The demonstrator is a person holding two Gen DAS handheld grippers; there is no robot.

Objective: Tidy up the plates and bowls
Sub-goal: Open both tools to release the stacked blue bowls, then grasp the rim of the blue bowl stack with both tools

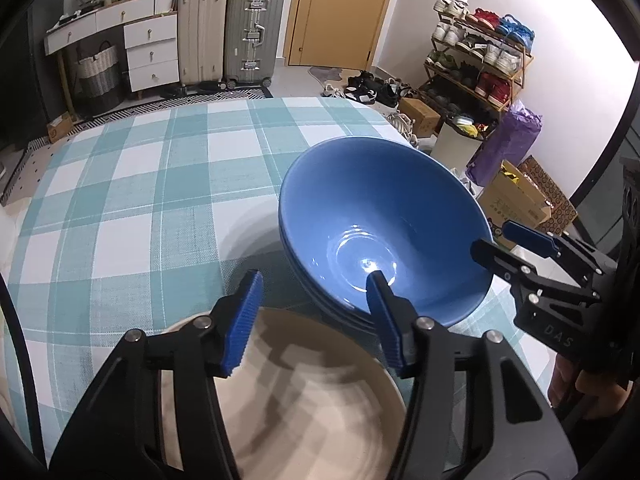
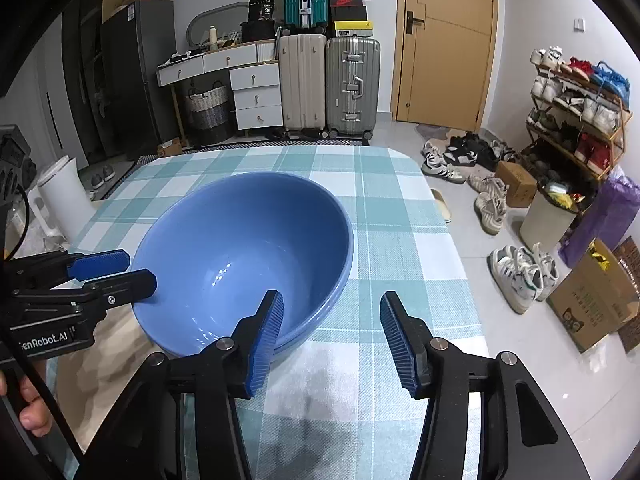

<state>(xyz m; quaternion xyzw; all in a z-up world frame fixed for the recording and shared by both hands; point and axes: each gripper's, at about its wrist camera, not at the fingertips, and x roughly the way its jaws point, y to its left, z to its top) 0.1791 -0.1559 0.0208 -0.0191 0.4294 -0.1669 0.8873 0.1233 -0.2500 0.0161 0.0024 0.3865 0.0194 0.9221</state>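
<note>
Blue bowl stack (image 1: 384, 224) sitting nested on bench (image 1: 140, 184) beside beige plate (image 1: 312, 400), saving space; left tool (image 1: 316, 320) and right tool (image 2: 332, 336) both gaping, gripping nothing.

The left gripper (image 1: 314, 320) points steeply downward, its jaws apart with nothing pressed between the pads. The right gripper (image 2: 332, 334) slants down likewise, jaws parted and gripping nothing. A hand (image 2: 30, 404) grasps the left gripper's handle.

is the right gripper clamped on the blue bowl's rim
No, the right gripper stands open: its left finger sits just inside the blue bowl near the rim, while the other hangs over the checked tablecloth, well clear.
</note>
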